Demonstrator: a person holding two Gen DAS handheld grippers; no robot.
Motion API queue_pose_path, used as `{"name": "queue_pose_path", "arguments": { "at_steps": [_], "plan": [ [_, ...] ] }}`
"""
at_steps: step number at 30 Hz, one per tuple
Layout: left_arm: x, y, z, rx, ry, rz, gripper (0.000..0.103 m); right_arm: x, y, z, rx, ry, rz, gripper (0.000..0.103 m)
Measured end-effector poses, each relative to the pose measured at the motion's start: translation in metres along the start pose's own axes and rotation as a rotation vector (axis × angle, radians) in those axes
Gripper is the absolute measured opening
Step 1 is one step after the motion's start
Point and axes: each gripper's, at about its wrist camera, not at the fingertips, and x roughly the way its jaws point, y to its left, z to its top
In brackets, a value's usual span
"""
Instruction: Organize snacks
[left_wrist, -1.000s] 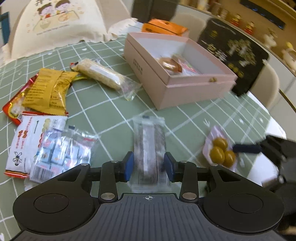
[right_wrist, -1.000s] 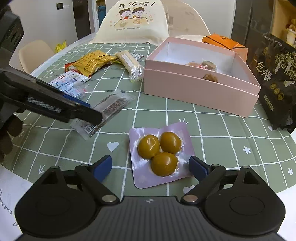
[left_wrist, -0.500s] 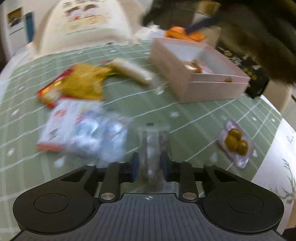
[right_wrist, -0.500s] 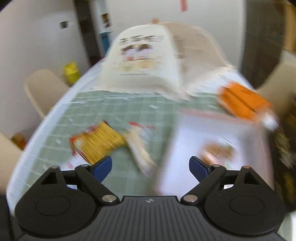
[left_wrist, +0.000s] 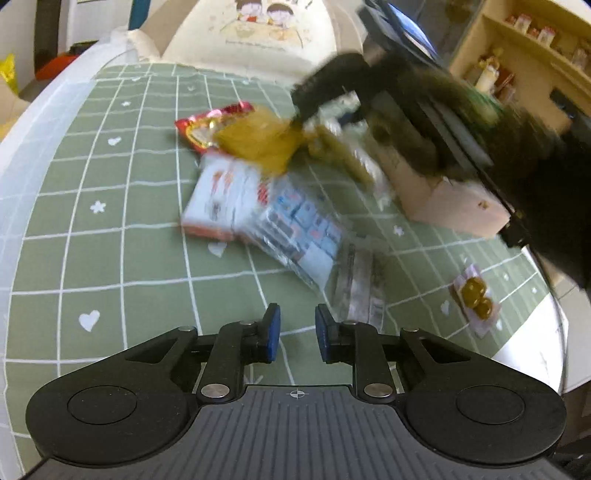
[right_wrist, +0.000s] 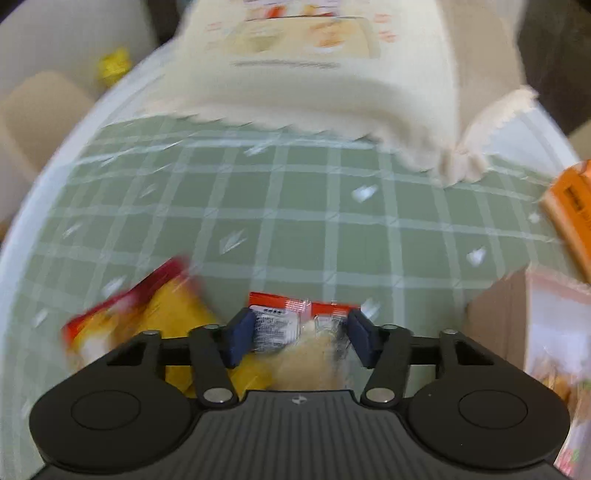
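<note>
Snack sorting barely begun: most packets lie loose outside the box.

Box (left_wrist: 458, 206) far right of the left gripper (left_wrist: 297, 332), whose near-shut fingers hold nothing; dark bar (left_wrist: 356, 284) loose just ahead-right. Right gripper (right_wrist: 300, 338) has just been closing, its fingers flanking the wafer packet (right_wrist: 295, 328).

The setting was a domestic dining area. A round white table (left_wrist: 33, 122) carried a green grid-patterned cloth (left_wrist: 110, 258) printed with hearts and flowers. A cream fabric cover (left_wrist: 266, 33) bearing a cartoon print stood at its far side. Beige chairs (right_wrist: 40, 110) stood beside the table. Wooden shelving (left_wrist: 524, 40) along one wall held small jars and bottles.
</note>
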Motion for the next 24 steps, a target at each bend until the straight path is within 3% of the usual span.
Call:
{"name": "queue_pose_path", "arguments": {
  "at_steps": [4,9,11,13,14,16,19,23,24],
  "plan": [
    [0.000,-0.004,0.006,0.027,0.009,-0.020,0.024,-0.028,0.011,-0.053,-0.040,0.045,0.118,0.051],
    [0.001,-0.031,0.010,0.144,0.033,-0.098,0.024,-0.070,0.018,-0.120,-0.062,0.065,0.277,0.051],
    [0.004,-0.042,0.010,0.180,0.041,-0.097,0.025,-0.088,0.014,-0.140,-0.052,0.052,0.325,0.056],
    [0.012,-0.050,0.010,0.193,0.054,-0.088,0.025,-0.111,0.007,-0.161,-0.079,-0.024,0.264,0.077],
    [0.016,-0.052,0.010,0.195,0.063,-0.082,0.025,-0.122,0.004,-0.171,-0.091,-0.064,0.221,0.079],
    [0.025,-0.058,0.008,0.216,0.079,-0.046,0.028,-0.137,-0.003,-0.193,-0.121,-0.117,0.151,0.080],
    [0.036,-0.065,0.006,0.273,0.100,0.034,0.031,-0.145,-0.017,-0.224,-0.141,-0.117,0.064,0.080],
    [0.039,-0.071,0.005,0.294,0.127,0.012,0.034,-0.142,-0.041,-0.262,-0.119,-0.081,-0.017,0.081],
    [0.040,-0.072,0.003,0.296,0.146,-0.008,0.041,-0.142,-0.045,-0.271,-0.119,-0.083,-0.055,0.081]
  ]
}}
